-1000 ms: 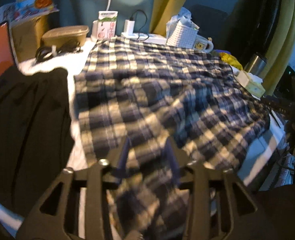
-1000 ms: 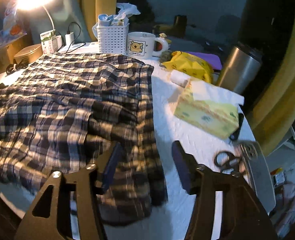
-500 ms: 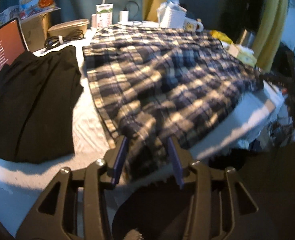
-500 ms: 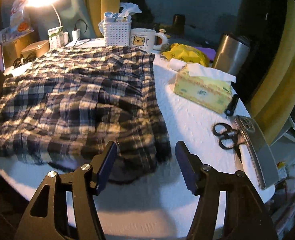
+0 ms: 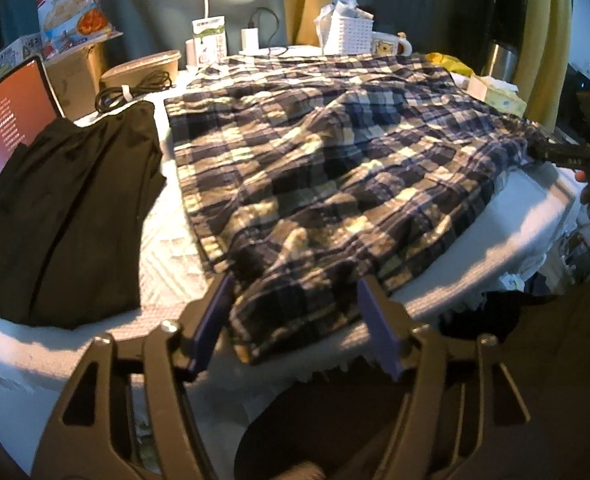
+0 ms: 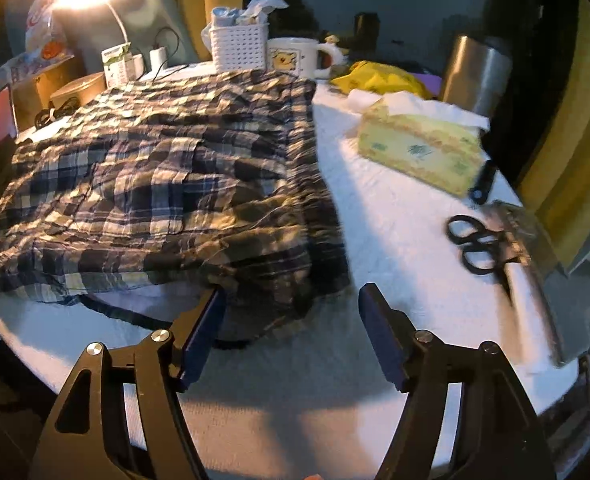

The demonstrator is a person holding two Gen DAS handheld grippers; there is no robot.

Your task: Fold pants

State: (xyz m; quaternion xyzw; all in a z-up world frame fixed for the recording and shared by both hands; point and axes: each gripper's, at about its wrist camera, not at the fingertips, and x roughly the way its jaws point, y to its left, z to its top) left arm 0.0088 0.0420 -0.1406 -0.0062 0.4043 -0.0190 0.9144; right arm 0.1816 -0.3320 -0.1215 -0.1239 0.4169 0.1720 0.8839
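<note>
The plaid pants [image 5: 335, 160] lie spread over the white table [image 5: 167, 256], rumpled, with one end draped near the front edge; they also show in the right wrist view [image 6: 167, 184]. My left gripper [image 5: 293, 300] is open and empty, just short of the near left corner of the pants. My right gripper [image 6: 291, 312] is open and empty, just short of the near right corner, above the table [image 6: 395, 232]. The right gripper's arm shows at the far right of the left wrist view [image 5: 567, 156].
A black garment [image 5: 55, 208] lies left of the pants, beside a lit tablet [image 5: 7, 120]. A tissue box [image 6: 415, 148], black scissors [image 6: 479, 248], steel tumbler [image 6: 475, 72], mug [image 6: 295, 58], white basket [image 6: 239, 44] and yellow bag [image 6: 383, 80] stand on the right and back.
Both grippers have pulled back toward the near table edge. The left gripper, shut on the pants' near edge earlier, has let go and opened wide. The right gripper stayed open.
</note>
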